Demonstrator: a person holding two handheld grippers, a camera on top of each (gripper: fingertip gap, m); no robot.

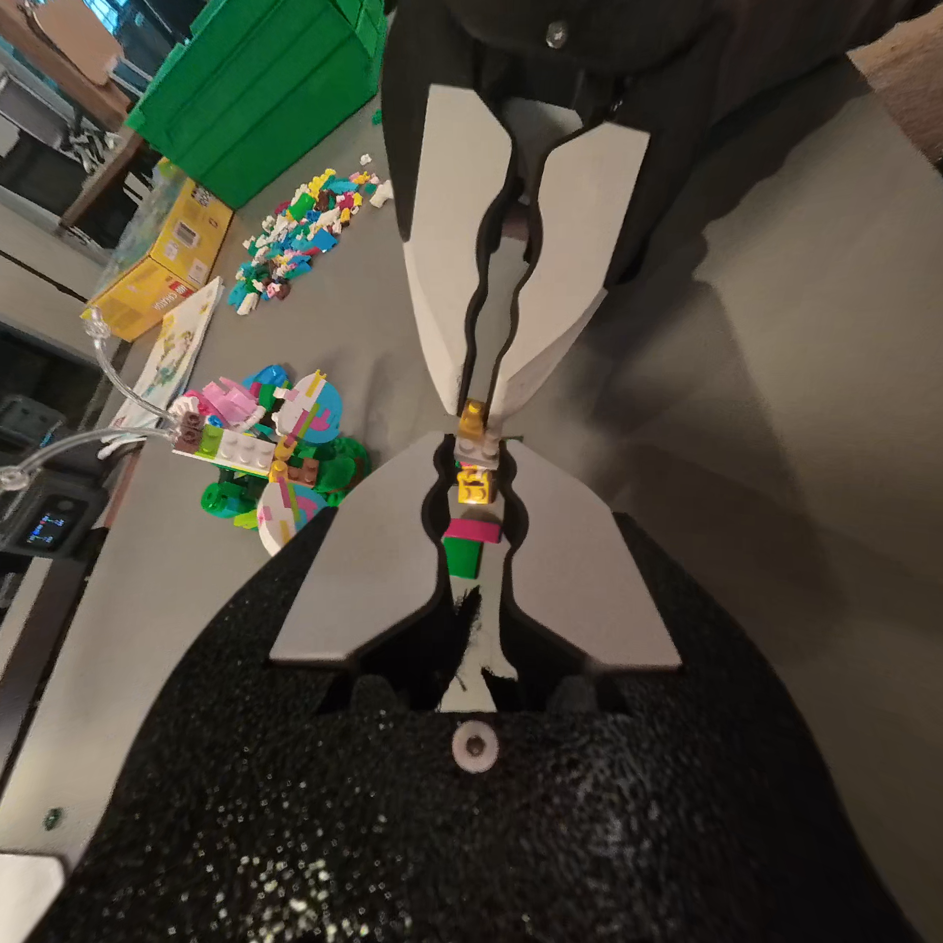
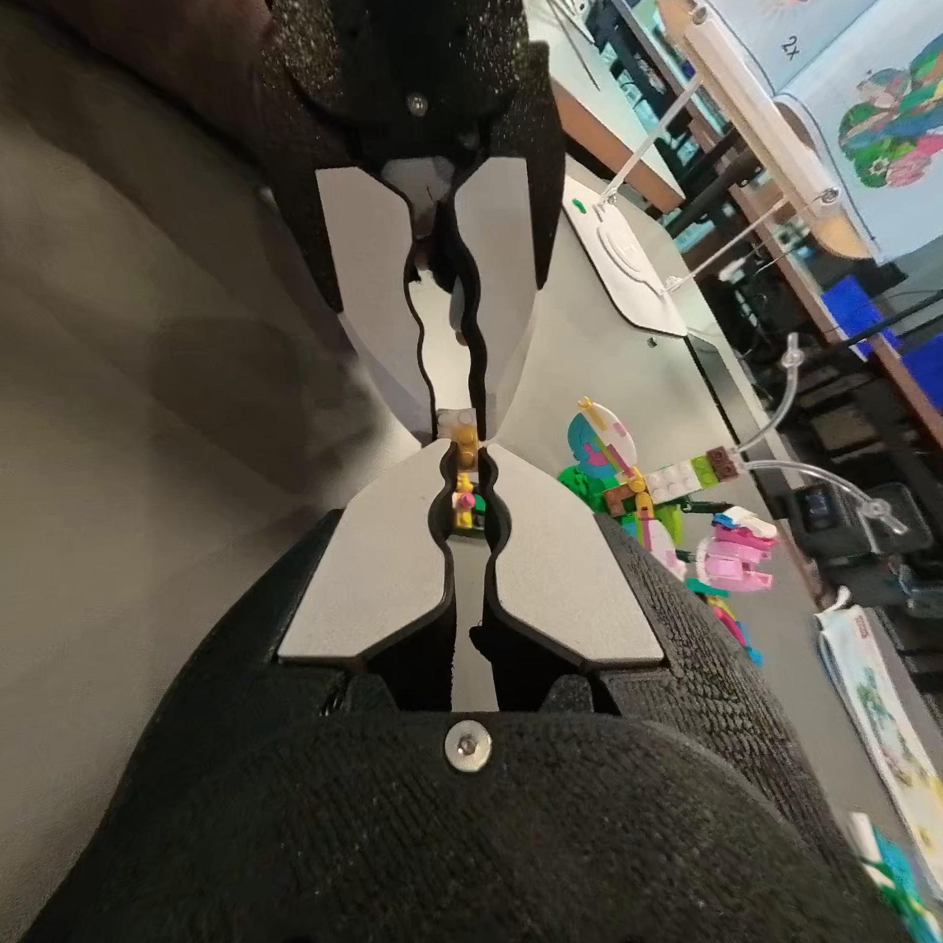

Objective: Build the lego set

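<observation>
My two grippers meet tip to tip above the grey table [image 1: 765,357]. My left gripper [image 1: 477,446] is shut on a small grey plate [image 1: 478,451]. My right gripper [image 1: 474,408] comes in from the far side, shut on a small gold piece [image 1: 472,416] that touches the plate. In the right wrist view, my right gripper [image 2: 467,451] pinches the gold piece [image 2: 465,449], and the left gripper [image 2: 459,426] holds the plate [image 2: 454,421]. Yellow, pink and green bricks [image 1: 474,490] show through the finger gap; I cannot tell if they are attached.
A part-built butterfly-and-flower model [image 1: 265,449] with clear antennae stands to the left. Behind it lie a pile of loose bricks [image 1: 306,234], a yellow box [image 1: 163,265], an instruction booklet [image 1: 173,352] and a green bin [image 1: 265,92]. A propped-up instruction page [image 2: 867,102] stands at the table's edge.
</observation>
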